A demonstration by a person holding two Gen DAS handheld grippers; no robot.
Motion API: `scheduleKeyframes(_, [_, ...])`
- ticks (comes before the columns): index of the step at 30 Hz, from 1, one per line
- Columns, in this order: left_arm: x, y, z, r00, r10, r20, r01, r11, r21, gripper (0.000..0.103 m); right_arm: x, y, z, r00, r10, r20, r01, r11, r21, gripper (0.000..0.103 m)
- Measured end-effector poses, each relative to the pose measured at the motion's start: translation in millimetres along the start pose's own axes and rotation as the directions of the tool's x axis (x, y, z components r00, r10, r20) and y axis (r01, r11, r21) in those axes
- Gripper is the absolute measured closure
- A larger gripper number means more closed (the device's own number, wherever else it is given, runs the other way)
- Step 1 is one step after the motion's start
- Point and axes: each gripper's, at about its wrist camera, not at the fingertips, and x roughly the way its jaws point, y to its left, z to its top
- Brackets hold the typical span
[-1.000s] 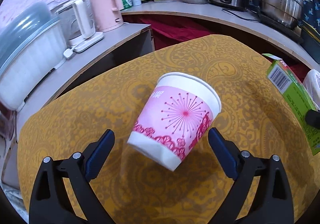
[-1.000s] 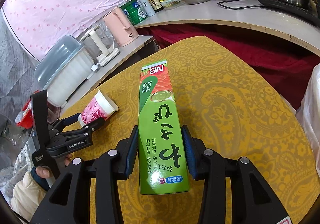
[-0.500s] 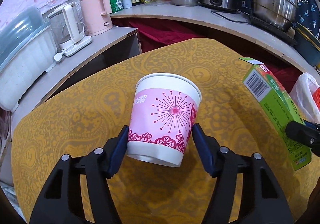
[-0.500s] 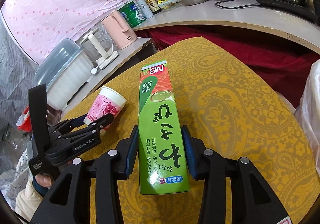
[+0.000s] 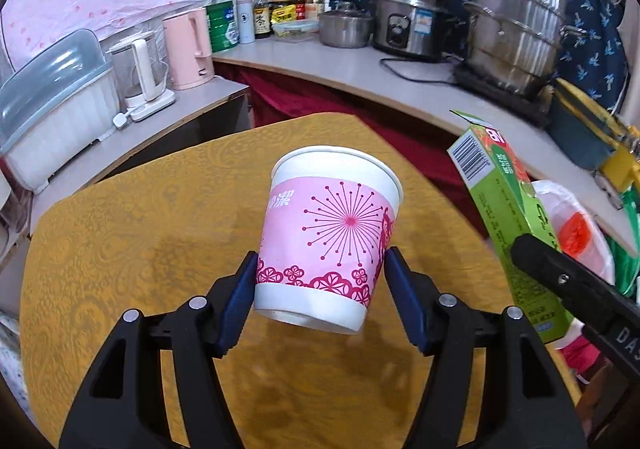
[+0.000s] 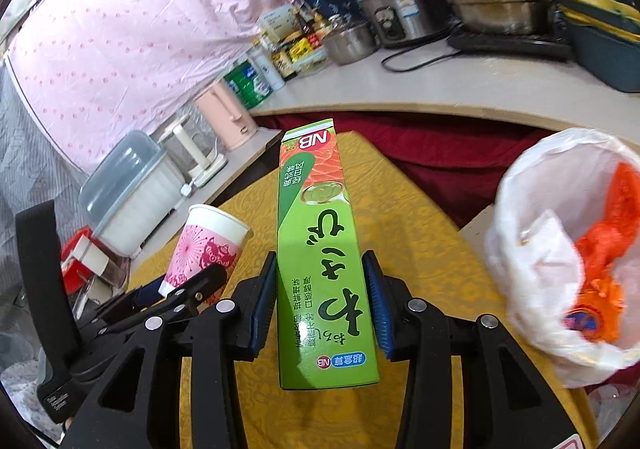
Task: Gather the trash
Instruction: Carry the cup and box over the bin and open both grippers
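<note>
- Pink-and-white paper cup [image 5: 328,237] with a starburst print, pinched near its base between the blue pads of the left gripper [image 5: 320,297], rim pointing away and upward, held clear above the table.
- Long green cardboard box [image 6: 324,249] with white lettering and an orange band at its far end, clamped on both long sides by the right gripper [image 6: 322,309], raised over the table's right part.
- Same green box visible at the right edge of the left wrist view, barcode end up, well apart from the cup.
- Mustard-yellow patterned tablecloth [image 5: 160,233] spread under both held items.
- White plastic bag [image 6: 560,249] open just past the table's right edge, holding orange and white scraps.
- Behind, on a pale counter [image 5: 360,69]: pink kettle [image 5: 188,45], steel rice cooker [image 5: 412,25], large steel steamer pot [image 5: 520,33], bottles and tins.
- Left of those, white dish rack with a grey-blue lid [image 5: 52,105].
</note>
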Motion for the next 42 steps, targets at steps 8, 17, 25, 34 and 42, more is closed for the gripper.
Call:
scheduleKeyframes(8, [-34.5, -78.6, -4.4, 0.997, -0.075, 0.015, 0.075, 0.997, -0.005, 0.042, -74.1, -59.7, 9.0, 0.994, -0.068, 0.089, 0.064, 0.997, 0.05, 0.063])
scheduleKeyframes(17, [-52.4, -150.1, -12.0, 0.992, -0.129, 0.012, 0.128, 0.991, 0.036, 0.042, -131.3, -121.0, 9.6, 0.98, -0.139, 0.142, 0.126, 0.987, 0.095, 0.063])
scheduleKeyframes(25, [-51.7, -197.8, -17.2, 0.986, -0.166, -0.007, 0.166, 0.983, 0.074, 0.042, -155.9, -157.6, 8.5, 0.969, -0.185, 0.161, 0.166, 0.979, 0.12, 0.063])
scheduleKeyframes(34, [-35.1, -222.5, -19.5, 0.985, -0.17, -0.036, 0.173, 0.98, 0.098, 0.042, -152.0, -180.4, 7.1, 0.963, -0.223, 0.149, 0.203, 0.969, 0.138, 0.063])
scheduleKeyframes(42, [-0.7, -234.3, -14.4, 0.981, -0.174, -0.086, 0.183, 0.977, 0.108, 0.042, -128.1, -193.8, 9.4, 0.961, -0.252, 0.111, 0.236, 0.962, 0.138, 0.063])
